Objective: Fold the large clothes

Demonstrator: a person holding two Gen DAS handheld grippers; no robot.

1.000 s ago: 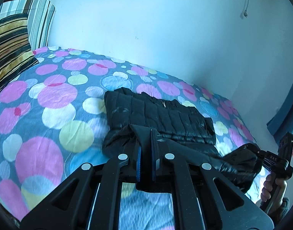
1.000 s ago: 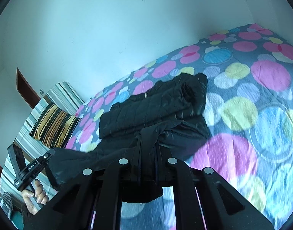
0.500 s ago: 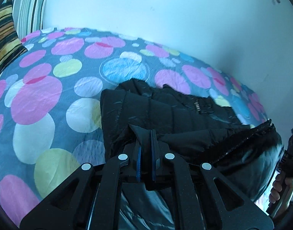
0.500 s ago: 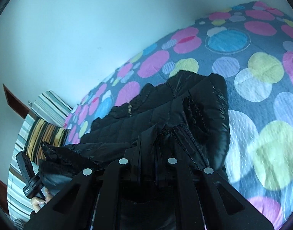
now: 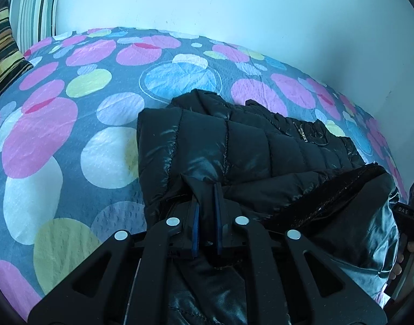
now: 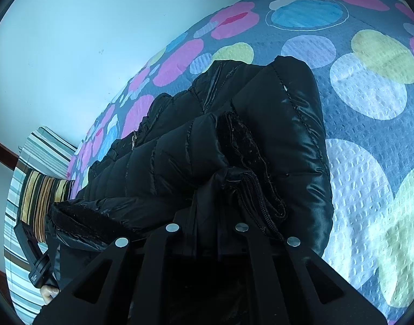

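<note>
A black quilted puffer jacket (image 5: 247, 146) lies on the bed with its near part lifted and carried over the far part. It also fills the middle of the right wrist view (image 6: 234, 140). My left gripper (image 5: 206, 205) is shut on a fold of the jacket's near edge at its left end. My right gripper (image 6: 205, 211) is shut on the near edge at the right end, beside the zipper; its fingertips are hidden in the fabric. The right gripper's handle and hand show at the far right of the left wrist view (image 5: 408, 233).
The bed has a grey cover with pink, blue, yellow and white circles (image 5: 71, 124). Striped pillows (image 5: 15, 27) lie at its left end, also in the right wrist view (image 6: 39, 189). A pale wall (image 5: 234, 5) runs along the far side.
Both grippers have moved forward over the bed, carrying the jacket's near edge toward the far part. The jacket has become doubled over and looms larger in both views.
</note>
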